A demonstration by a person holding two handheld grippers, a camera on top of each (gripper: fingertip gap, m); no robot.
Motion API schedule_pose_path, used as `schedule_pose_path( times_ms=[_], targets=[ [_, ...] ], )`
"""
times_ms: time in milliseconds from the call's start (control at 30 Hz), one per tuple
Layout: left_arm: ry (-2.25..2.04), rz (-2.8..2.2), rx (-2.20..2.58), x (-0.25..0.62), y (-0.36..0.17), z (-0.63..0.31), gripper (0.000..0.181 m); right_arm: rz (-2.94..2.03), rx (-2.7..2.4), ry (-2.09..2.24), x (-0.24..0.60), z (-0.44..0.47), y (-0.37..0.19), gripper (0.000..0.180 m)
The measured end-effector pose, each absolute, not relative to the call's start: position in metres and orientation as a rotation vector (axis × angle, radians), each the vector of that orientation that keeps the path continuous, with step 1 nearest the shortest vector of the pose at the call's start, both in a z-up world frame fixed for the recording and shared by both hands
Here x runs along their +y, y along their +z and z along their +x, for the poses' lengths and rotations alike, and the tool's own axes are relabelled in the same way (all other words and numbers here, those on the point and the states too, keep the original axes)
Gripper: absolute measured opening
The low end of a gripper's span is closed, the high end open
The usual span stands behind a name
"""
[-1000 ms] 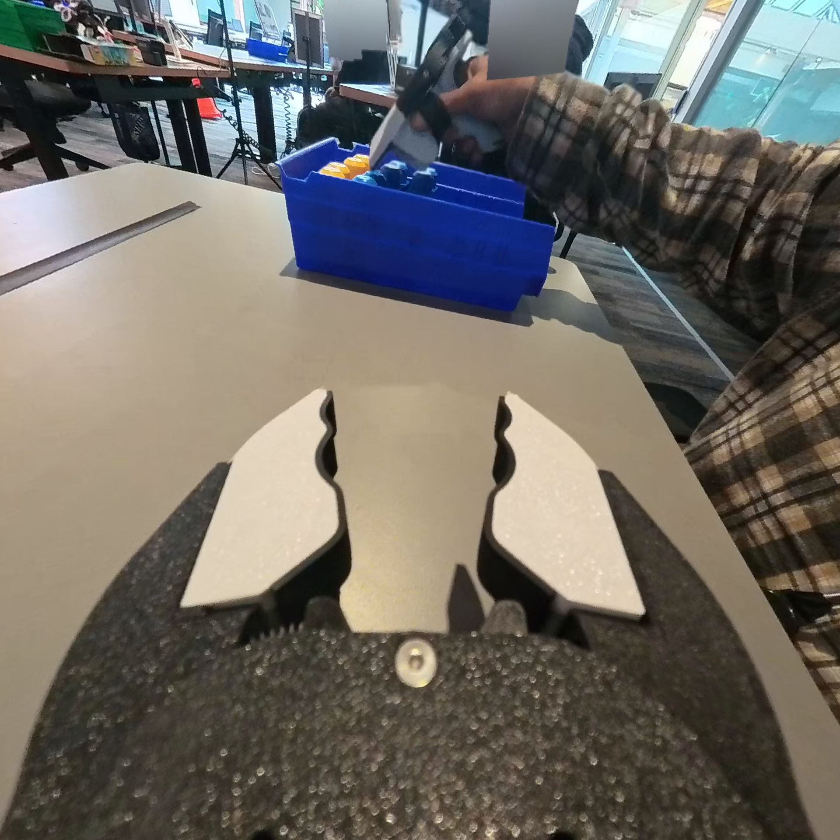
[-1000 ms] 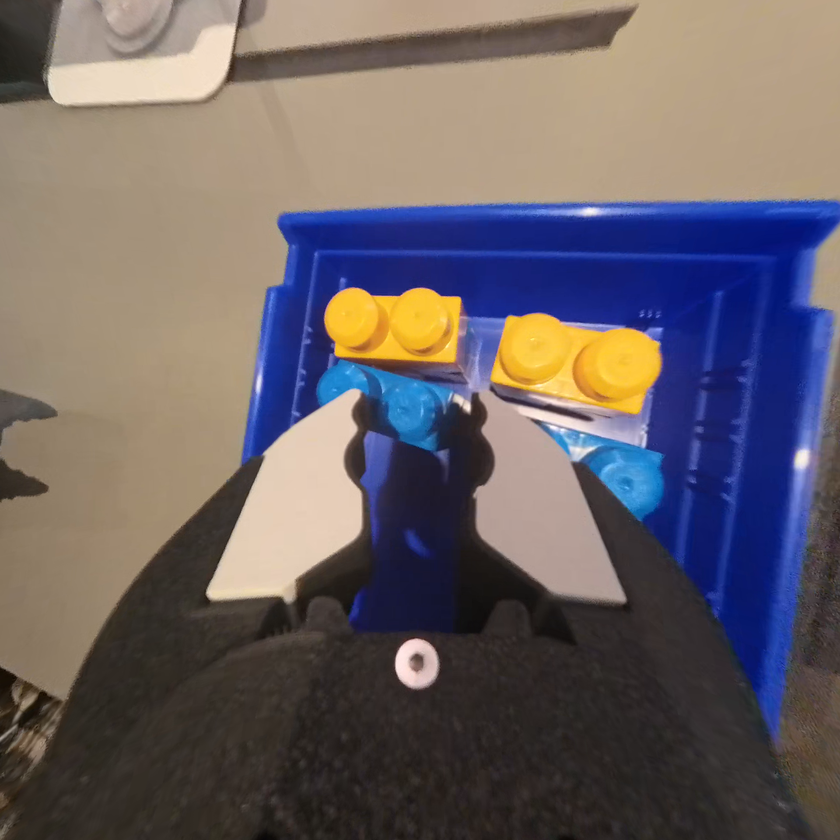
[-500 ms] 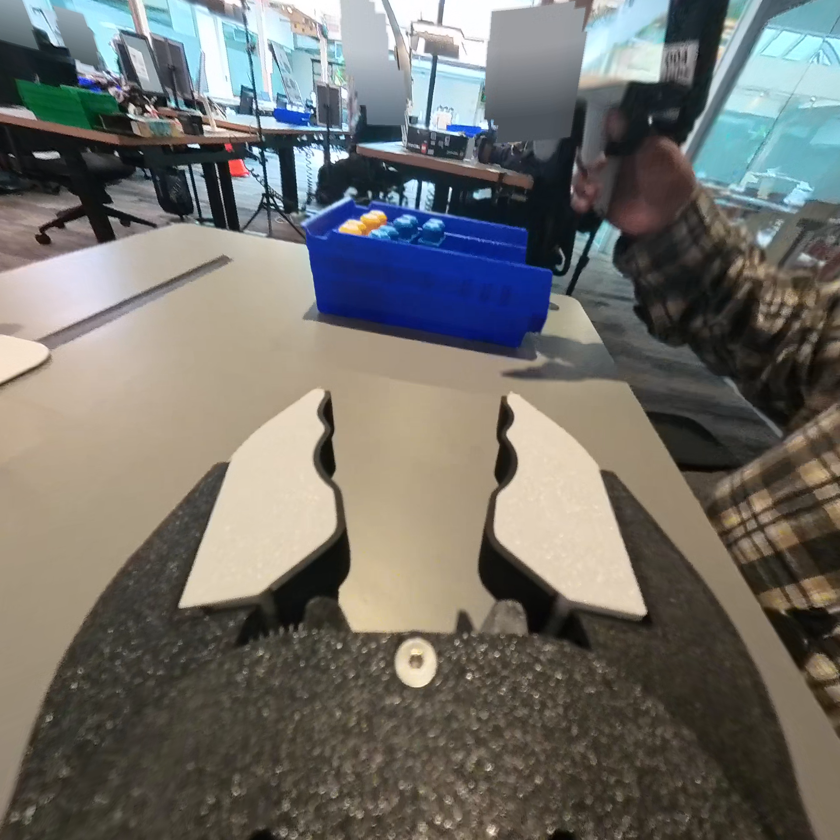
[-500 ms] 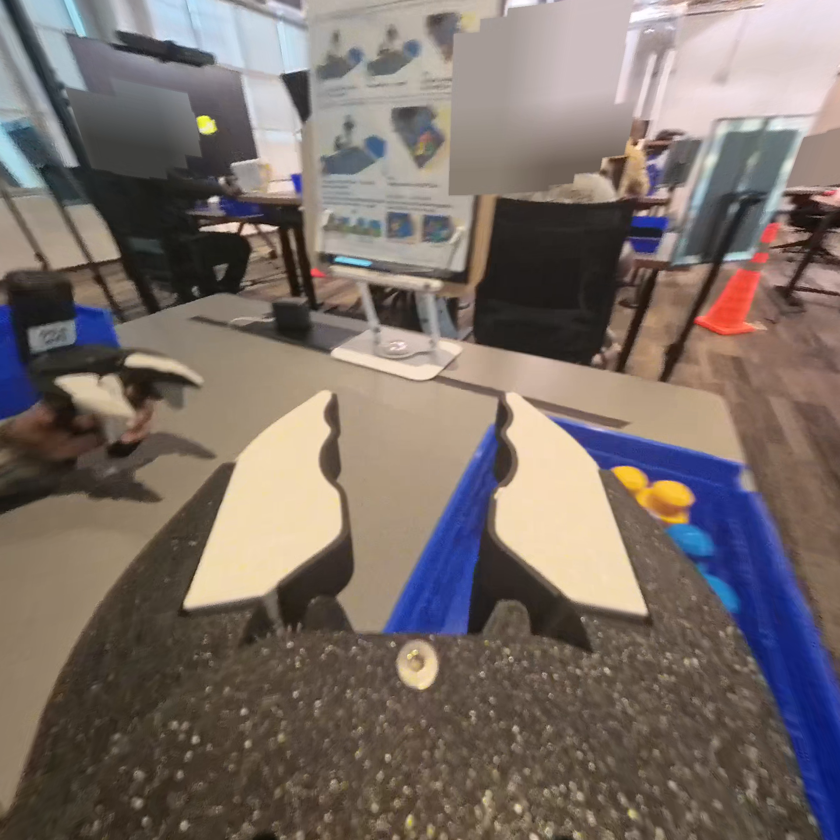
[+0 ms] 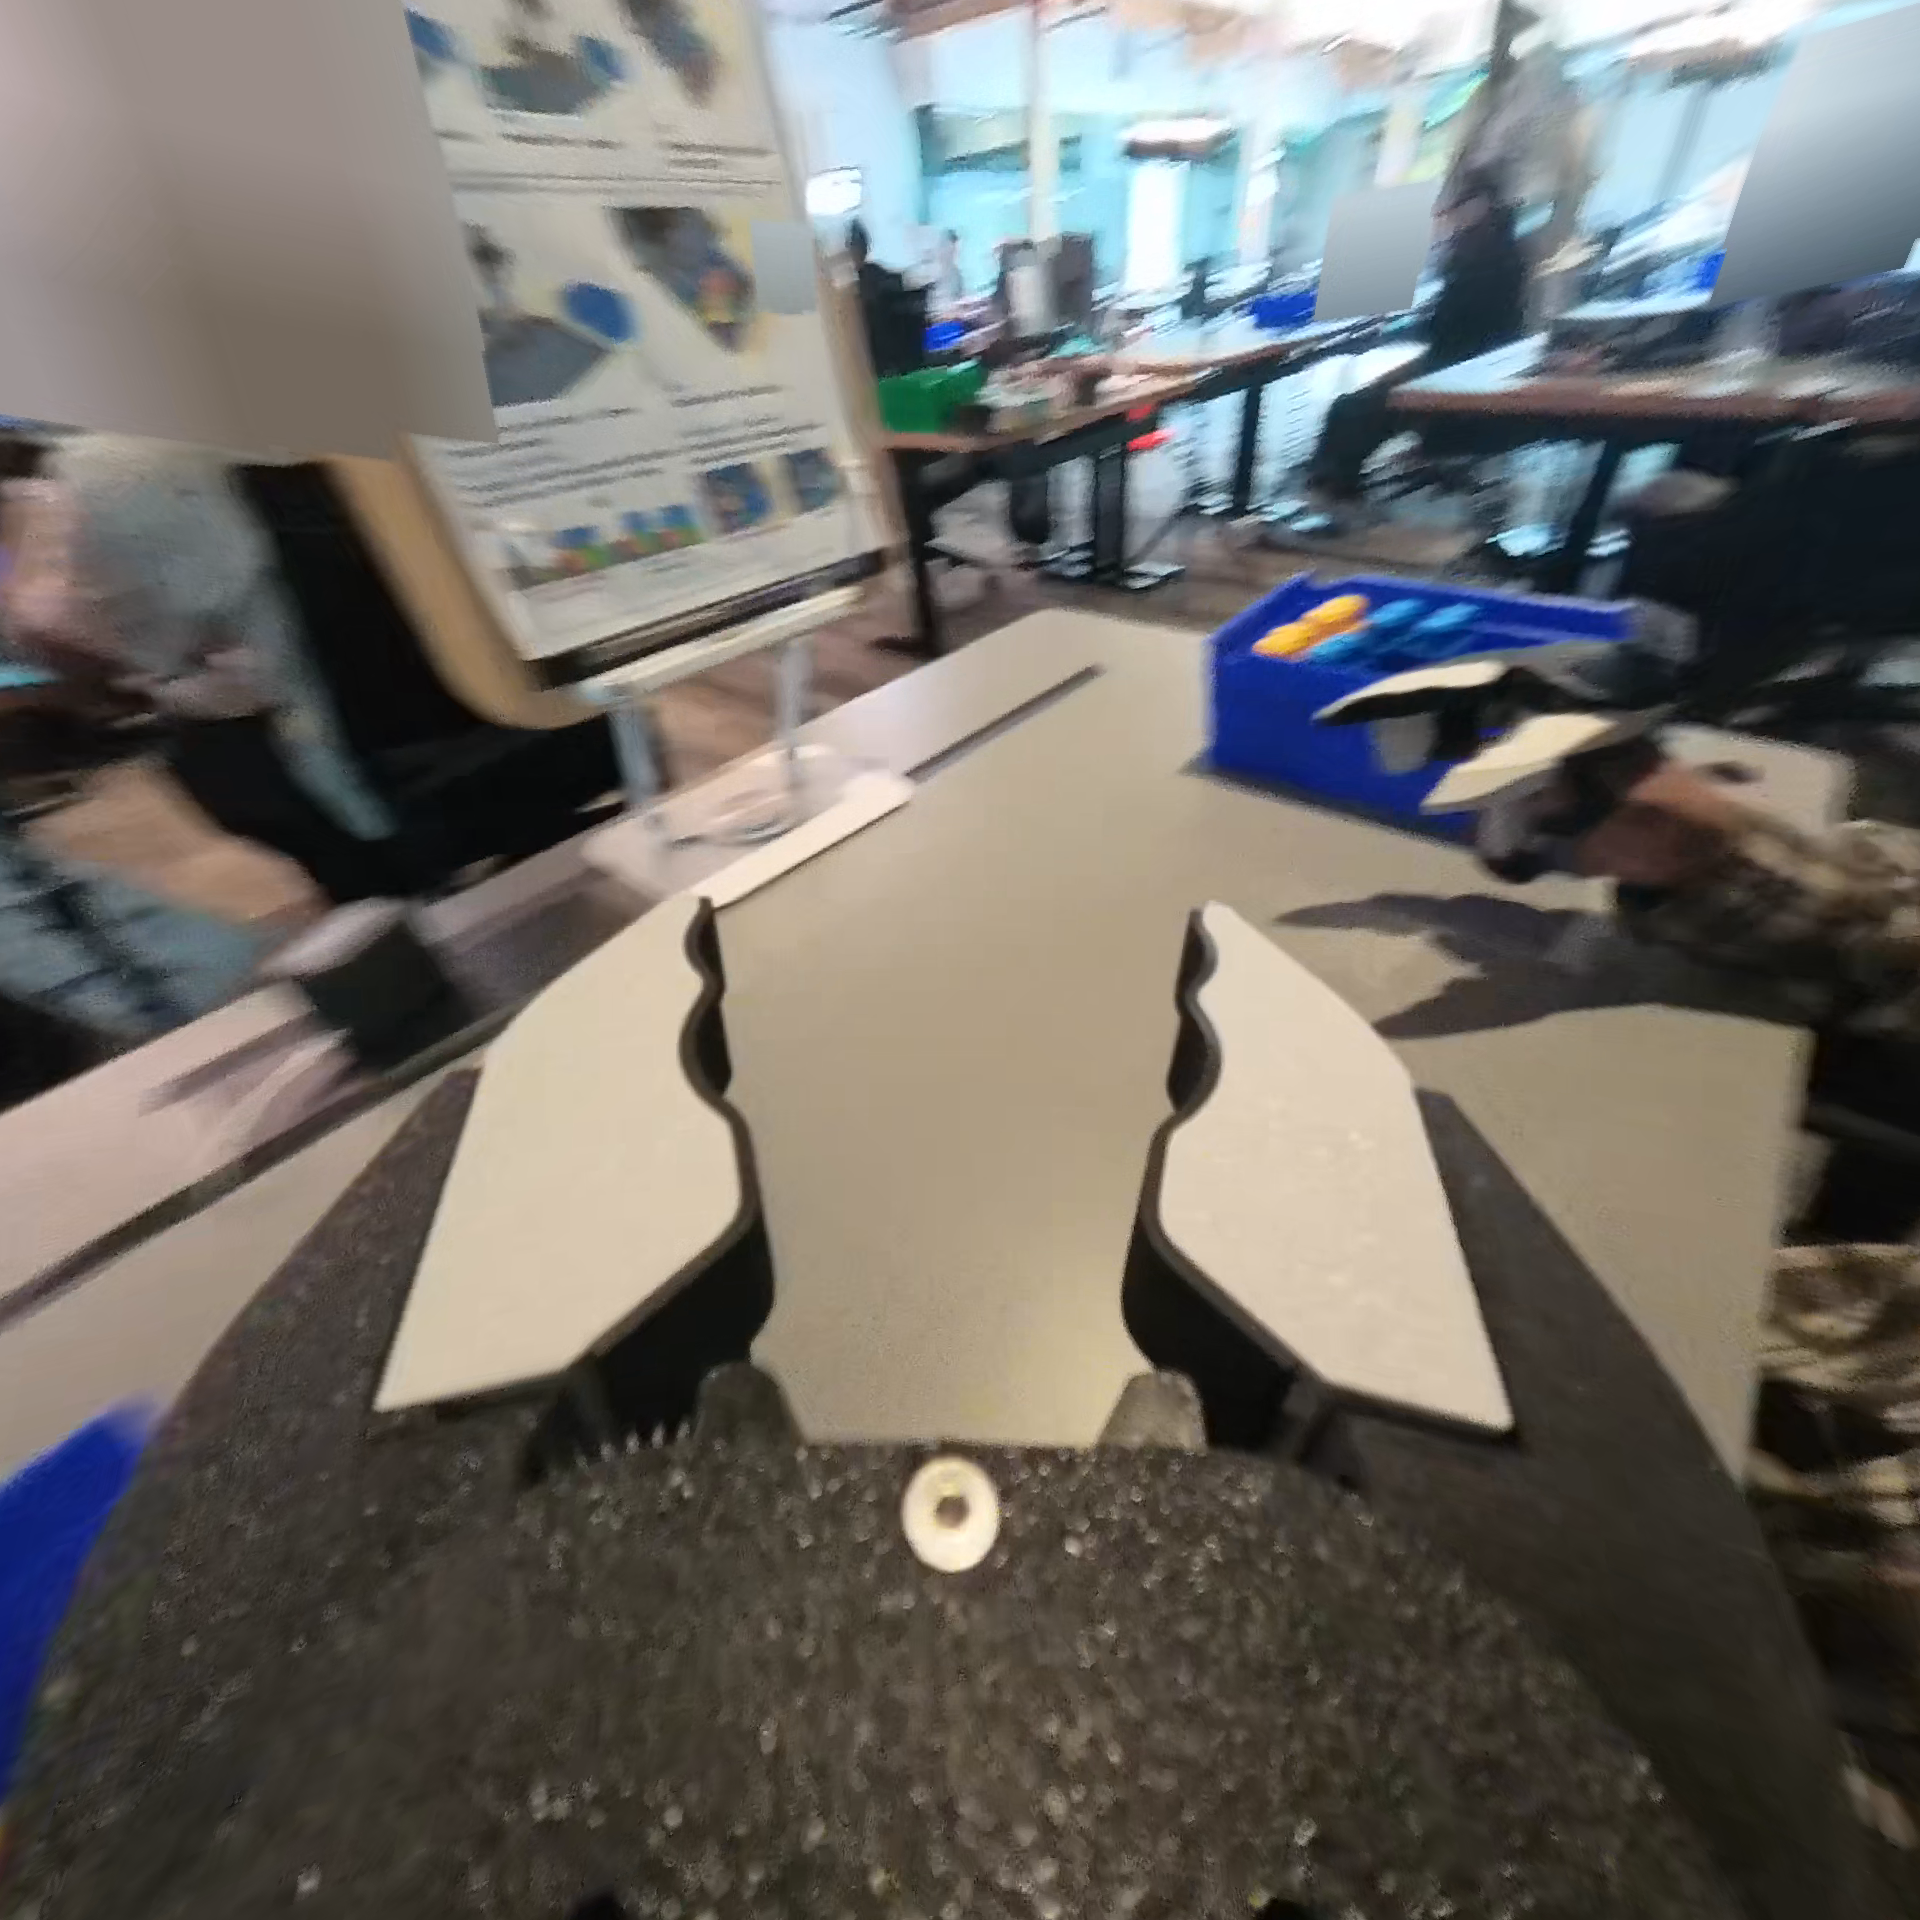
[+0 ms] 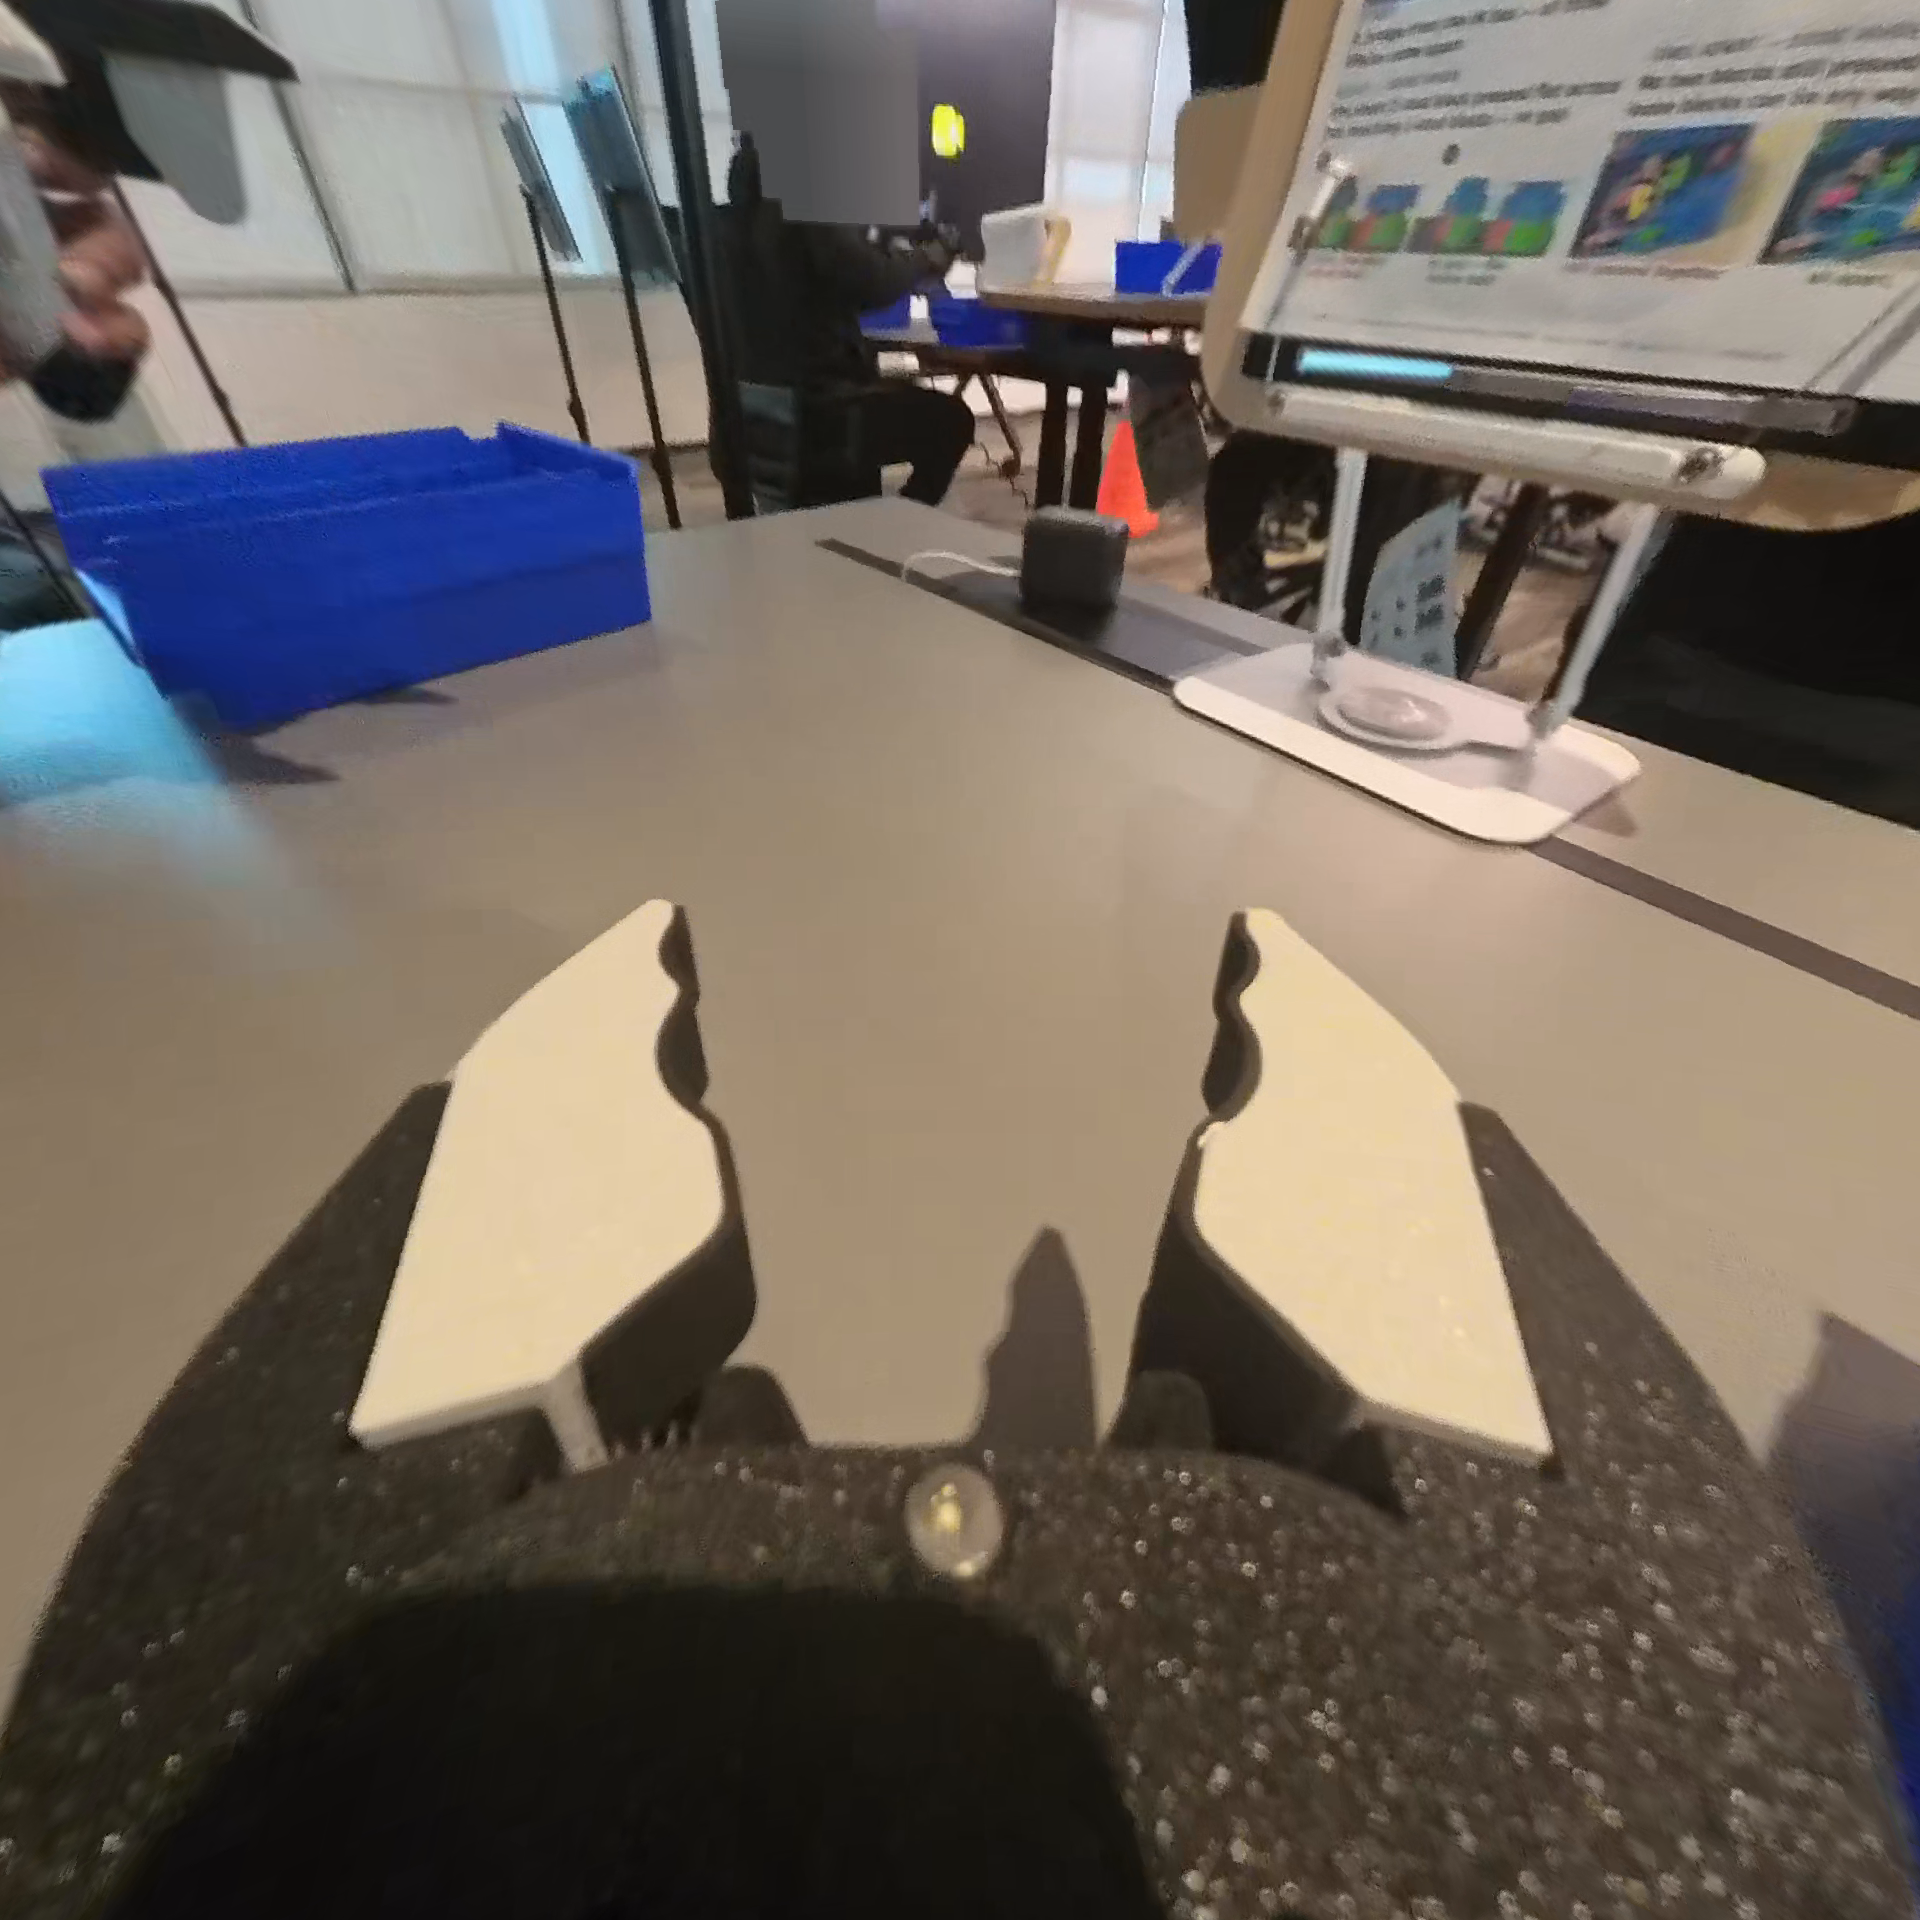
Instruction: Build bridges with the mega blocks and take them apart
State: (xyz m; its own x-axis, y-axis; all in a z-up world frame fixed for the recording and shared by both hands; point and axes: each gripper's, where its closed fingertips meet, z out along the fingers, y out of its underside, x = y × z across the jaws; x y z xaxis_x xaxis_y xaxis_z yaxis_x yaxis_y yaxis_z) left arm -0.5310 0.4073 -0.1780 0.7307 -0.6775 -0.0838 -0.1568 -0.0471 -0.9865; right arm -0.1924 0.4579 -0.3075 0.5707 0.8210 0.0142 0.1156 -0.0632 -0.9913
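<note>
My left gripper [image 5: 953, 920] is open and empty, low over the bare grey table [image 5: 935, 1091]. A blue bin [image 5: 1278, 707] stands at the far right of the left wrist view and holds yellow blocks [image 5: 1309, 623] and blue blocks [image 5: 1403, 623]. My right gripper [image 5: 1397, 753] shows there too, in front of that bin, held by a hand in a plaid sleeve. In the right wrist view my right gripper [image 6: 956, 920] is open and empty over the table. A second blue bin [image 6: 353, 561] stands at the far left; its inside is hidden.
A white stand base [image 6: 1434, 748] carrying a poster board [image 6: 1610, 208] sits at the table's far side, next to a dark strip with a small black box [image 6: 1070, 561]. A blurred blue shape [image 5: 52, 1507] is at the left wrist view's lower left. People and desks are beyond.
The right gripper has lifted out of the block bin, swung away and come down low over the table, still empty. The left gripper has turned left toward the poster stand. Both stay open.
</note>
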Motion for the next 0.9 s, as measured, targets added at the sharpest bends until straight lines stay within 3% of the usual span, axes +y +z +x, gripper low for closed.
schedule_pose_path(
  times_ms=[267, 600, 900],
  targets=[
    [-0.143, -2.011, 0.401, 0.372, -0.195, -0.747, 0.082, -1.437, -0.856, 0.632, 0.455, -0.201, -0.312, 0.092],
    [-0.163, -2.413, 0.4, 0.389, -0.324, -0.769, 0.072, -1.463, -0.86, 0.647, 0.461, -0.204, -0.325, 0.085],
    [-0.344, -2.609, 0.009, 0.411, -0.375, -0.771, 0.07, -1.494, -0.821, 0.68, 0.468, -0.199, -0.329, 0.079]
  ],
)
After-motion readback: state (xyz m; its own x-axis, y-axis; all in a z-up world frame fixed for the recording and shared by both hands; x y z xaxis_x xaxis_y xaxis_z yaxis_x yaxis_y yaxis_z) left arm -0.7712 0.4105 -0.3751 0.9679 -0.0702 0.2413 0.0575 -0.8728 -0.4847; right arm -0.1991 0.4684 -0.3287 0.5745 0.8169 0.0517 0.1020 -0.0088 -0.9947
